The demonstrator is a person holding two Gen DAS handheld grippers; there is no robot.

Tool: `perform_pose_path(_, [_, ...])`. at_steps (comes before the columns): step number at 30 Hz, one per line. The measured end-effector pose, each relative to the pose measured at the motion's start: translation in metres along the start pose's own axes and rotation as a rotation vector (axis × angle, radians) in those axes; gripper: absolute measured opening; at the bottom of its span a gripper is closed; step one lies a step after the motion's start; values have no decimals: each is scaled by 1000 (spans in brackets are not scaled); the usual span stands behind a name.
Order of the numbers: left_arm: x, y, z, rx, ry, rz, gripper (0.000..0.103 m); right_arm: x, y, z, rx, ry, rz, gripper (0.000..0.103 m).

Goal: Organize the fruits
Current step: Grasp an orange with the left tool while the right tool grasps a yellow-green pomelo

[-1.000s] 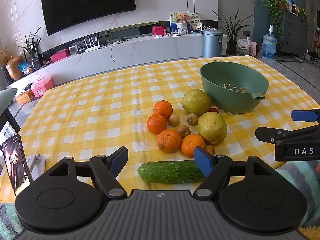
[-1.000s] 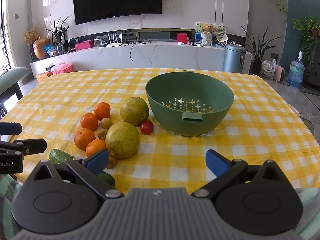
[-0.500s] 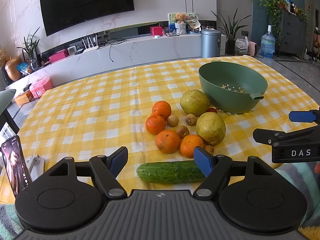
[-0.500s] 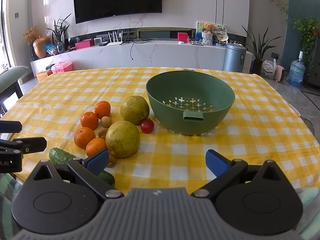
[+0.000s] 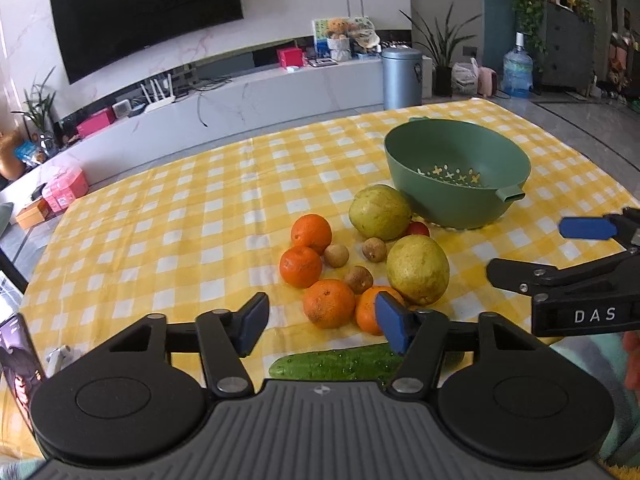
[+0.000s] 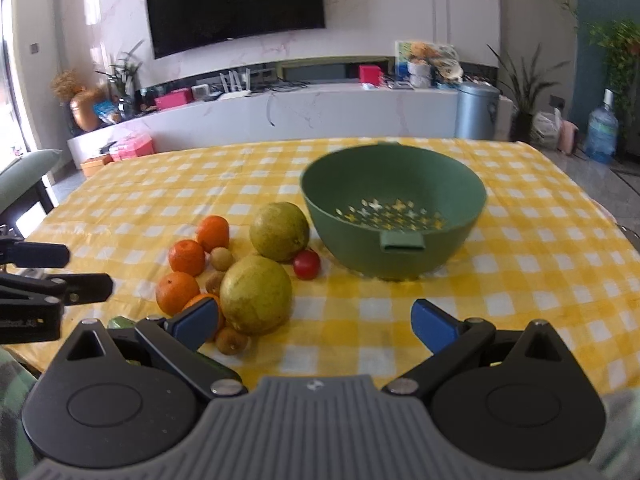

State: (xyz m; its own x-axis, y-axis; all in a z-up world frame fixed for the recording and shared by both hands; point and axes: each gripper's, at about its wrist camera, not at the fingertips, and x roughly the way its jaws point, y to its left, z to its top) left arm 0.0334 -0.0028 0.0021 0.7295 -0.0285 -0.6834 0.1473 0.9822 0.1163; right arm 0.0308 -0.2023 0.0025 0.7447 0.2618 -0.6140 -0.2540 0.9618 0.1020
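A green colander bowl (image 5: pixel 456 172) stands empty on the yellow checked tablecloth (image 5: pixel 180 220); it also shows in the right wrist view (image 6: pixel 394 208). Left of it lie several oranges (image 5: pixel 329 309), two large yellow-green fruits (image 5: pixel 418 269) (image 5: pixel 379 212), small brown fruits (image 5: pixel 336 255), a small red fruit (image 6: pixel 307 264) and a cucumber (image 5: pixel 340 364). My left gripper (image 5: pixel 320 324) is open and empty, just above the cucumber and before the oranges. My right gripper (image 6: pixel 316 324) is open and empty, in front of the bowl and the near yellow-green fruit (image 6: pixel 256 295).
A phone (image 5: pixel 18 364) stands at the table's near left edge. A white TV console (image 5: pixel 240 104) and a grey bin (image 5: pixel 402 78) stand beyond the table. Each gripper shows at the side of the other's view (image 5: pixel 576 280) (image 6: pixel 40 280).
Both grippers have moved forward and a little up toward the fruit pile and bowl; the fruits look closer. Both stay open. Nothing on the table has moved.
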Motion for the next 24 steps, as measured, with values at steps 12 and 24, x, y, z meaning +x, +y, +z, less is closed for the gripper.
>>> perform_pose_path(12, [29, 19, 8, -17, 30, -70, 51, 46, 23, 33, -103, 77, 109, 88])
perform_pose_path(24, [67, 39, -2, -98, 69, -210, 46, 76, 13, 25, 35, 101, 219, 63])
